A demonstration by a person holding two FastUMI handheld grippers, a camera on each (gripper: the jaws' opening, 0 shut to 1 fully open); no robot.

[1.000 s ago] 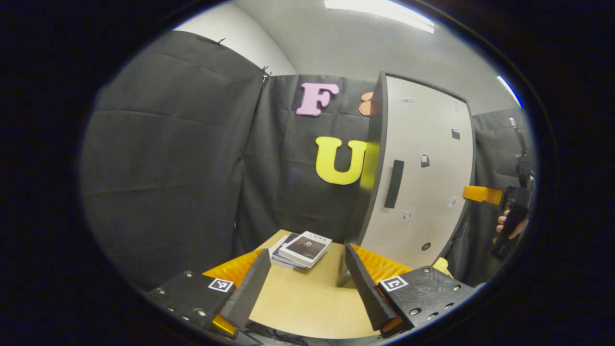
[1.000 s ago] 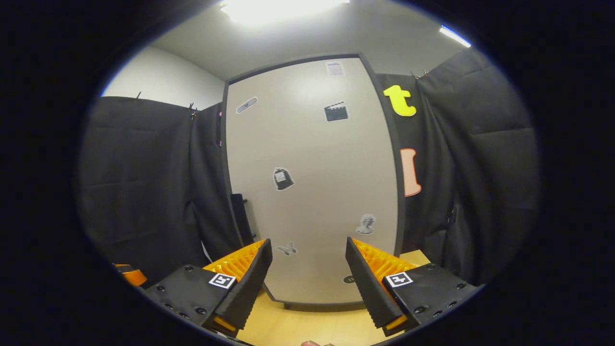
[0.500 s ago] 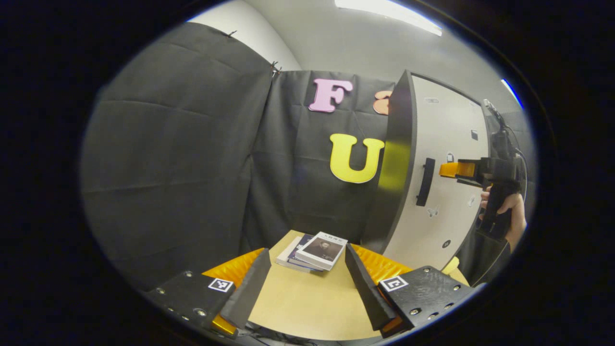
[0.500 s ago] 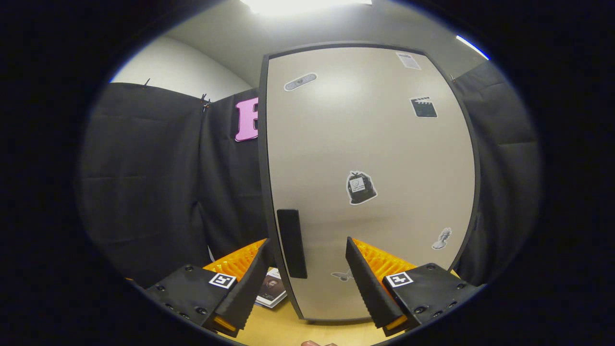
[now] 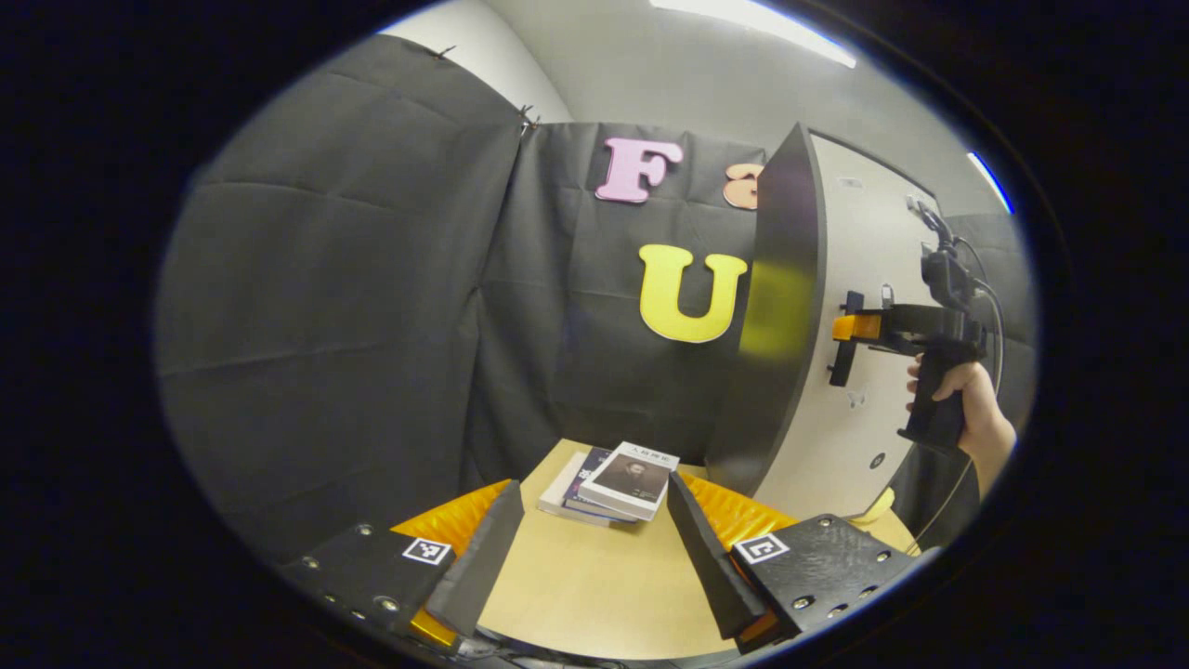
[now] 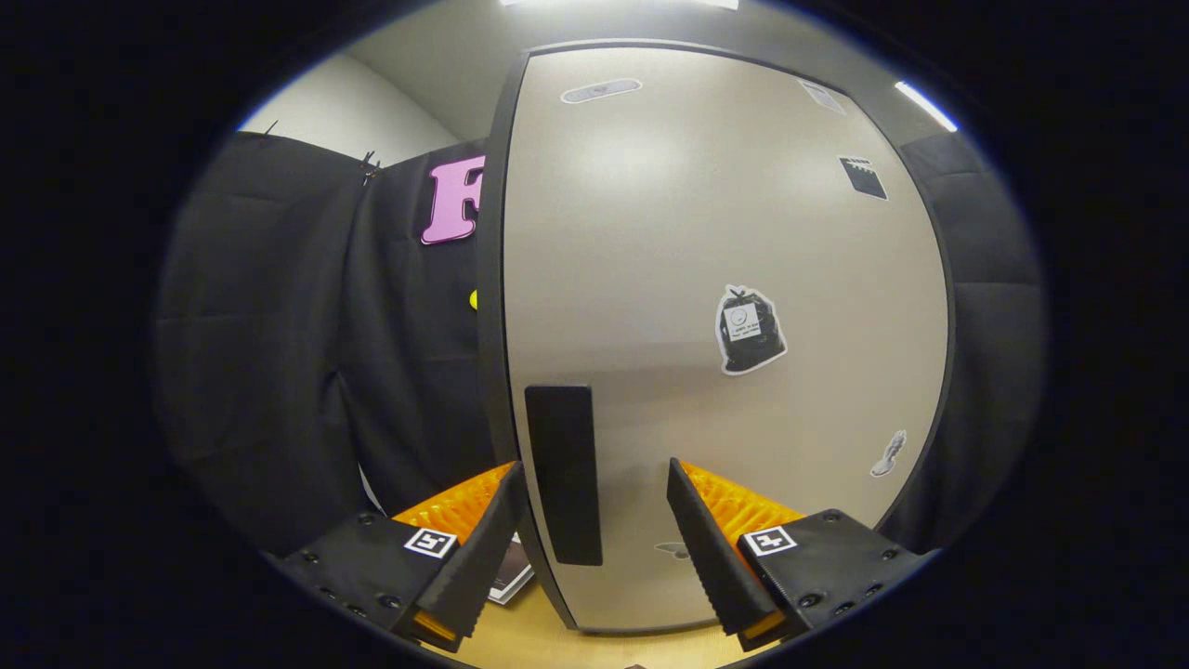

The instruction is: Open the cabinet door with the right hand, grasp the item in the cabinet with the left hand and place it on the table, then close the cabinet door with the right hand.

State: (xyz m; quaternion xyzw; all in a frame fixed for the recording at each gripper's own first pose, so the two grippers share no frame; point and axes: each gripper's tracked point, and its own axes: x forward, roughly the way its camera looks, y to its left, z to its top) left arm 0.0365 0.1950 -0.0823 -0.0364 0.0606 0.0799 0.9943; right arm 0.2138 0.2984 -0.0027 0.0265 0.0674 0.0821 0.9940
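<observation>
The cabinet's beige door (image 6: 725,232) stands closed, so the inside is hidden. Its black vertical handle (image 6: 562,474) shows in the gap of my open right gripper (image 6: 594,469), close to the left finger, with neither finger pressing on it. In the left gripper view, the cabinet door (image 5: 868,242) sits at the right beside its dark side panel (image 5: 776,316). There a hand (image 5: 966,400) holds the right gripper (image 5: 850,327) with its tips at the handle (image 5: 841,339). My left gripper (image 5: 593,492) hovers open and empty over the wooden table (image 5: 594,576).
A small stack of books (image 5: 618,474) lies on the table left of the cabinet's base; one corner of the books (image 6: 511,576) peeks out beside the right gripper's left finger. Black cloth walls close in behind and on both sides.
The right gripper has moved left across the door and closer, bringing the handle between its fingers. The left gripper has turned slightly, staying open over the table.
</observation>
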